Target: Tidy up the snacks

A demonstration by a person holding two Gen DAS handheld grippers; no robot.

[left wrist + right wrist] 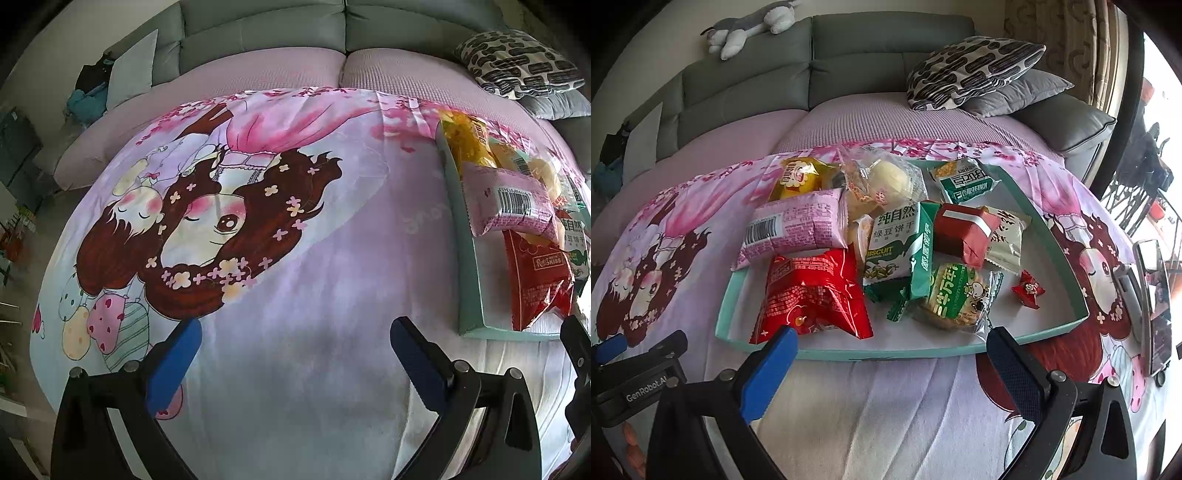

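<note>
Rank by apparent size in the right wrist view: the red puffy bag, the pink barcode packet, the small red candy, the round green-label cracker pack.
1. Red puffy bag, though nearness to the camera inflates it.
2. Pink barcode packet.
3. Round green-label cracker pack.
4. Small red candy, clearly smallest.

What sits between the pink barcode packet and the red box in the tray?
In the right wrist view, a green-and-white biscuit pack lies between the pink barcode packet and red box.
</note>
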